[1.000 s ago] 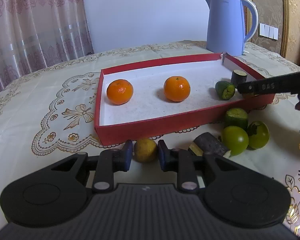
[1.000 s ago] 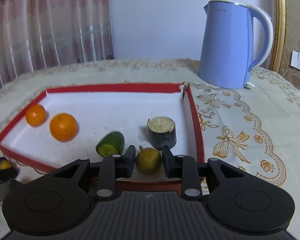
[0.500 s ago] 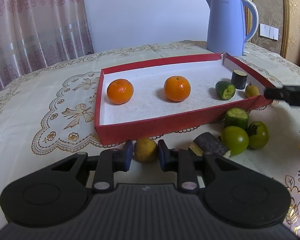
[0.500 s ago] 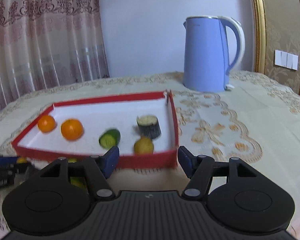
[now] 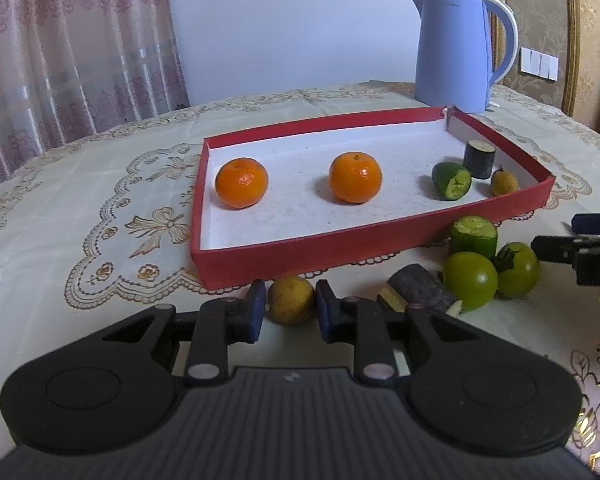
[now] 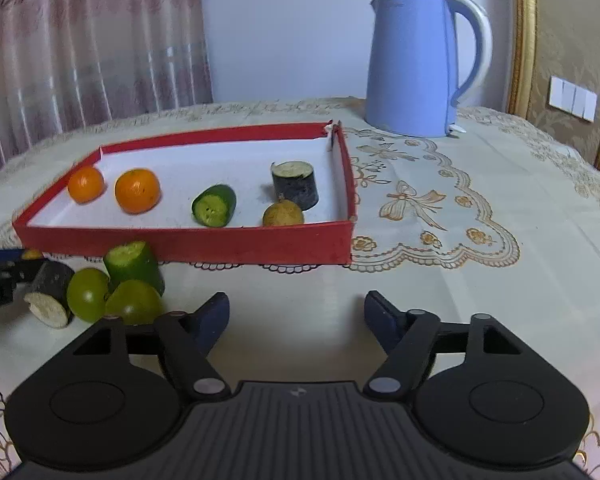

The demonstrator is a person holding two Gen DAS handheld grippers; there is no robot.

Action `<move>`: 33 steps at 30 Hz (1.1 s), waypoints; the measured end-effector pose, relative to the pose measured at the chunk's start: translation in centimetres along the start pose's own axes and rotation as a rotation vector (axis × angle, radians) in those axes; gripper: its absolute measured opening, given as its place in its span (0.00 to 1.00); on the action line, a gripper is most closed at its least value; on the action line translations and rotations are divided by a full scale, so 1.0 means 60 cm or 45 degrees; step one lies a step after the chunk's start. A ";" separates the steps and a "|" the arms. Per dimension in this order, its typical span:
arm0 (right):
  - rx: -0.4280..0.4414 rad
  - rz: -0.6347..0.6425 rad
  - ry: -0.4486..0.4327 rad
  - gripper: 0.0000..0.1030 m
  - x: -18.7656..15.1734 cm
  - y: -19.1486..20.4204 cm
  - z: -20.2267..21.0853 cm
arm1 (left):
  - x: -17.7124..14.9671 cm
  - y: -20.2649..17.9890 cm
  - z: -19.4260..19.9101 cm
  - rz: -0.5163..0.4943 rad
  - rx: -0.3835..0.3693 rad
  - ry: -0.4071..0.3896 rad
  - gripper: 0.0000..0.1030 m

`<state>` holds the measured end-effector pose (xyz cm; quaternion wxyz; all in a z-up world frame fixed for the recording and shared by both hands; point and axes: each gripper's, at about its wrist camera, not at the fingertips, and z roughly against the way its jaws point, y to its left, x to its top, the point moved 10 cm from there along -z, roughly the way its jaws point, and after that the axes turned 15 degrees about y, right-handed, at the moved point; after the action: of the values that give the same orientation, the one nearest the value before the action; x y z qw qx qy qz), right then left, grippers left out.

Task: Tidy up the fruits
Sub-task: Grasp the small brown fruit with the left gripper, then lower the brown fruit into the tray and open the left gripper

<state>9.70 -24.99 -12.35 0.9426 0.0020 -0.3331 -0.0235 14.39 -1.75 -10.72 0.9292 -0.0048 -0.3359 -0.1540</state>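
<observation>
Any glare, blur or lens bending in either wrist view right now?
Left wrist view: sharp, soft daylight, small highlights on the two oranges, faint shadows in the red tray; fisheye curves the tray edges. Right wrist view: equally sharp, kettle evenly lit, no glare; corners are vignetted.

Glossy oranges [image 5: 241, 183], embroidered cloth [image 5: 80, 216]

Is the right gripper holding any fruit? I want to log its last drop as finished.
No: the right gripper is open with only bare tablecloth between its fingers, nothing held.
</observation>
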 end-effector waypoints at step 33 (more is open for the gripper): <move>0.008 0.016 0.015 0.83 -0.001 0.006 -0.005 | 0.124 0.022 -0.060 0.100 0.026 -0.008 0.41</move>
<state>9.83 -24.66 -12.64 0.9447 0.0030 -0.3274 -0.0166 22.44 -3.00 -8.75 0.9335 -0.0089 -0.3399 -0.1140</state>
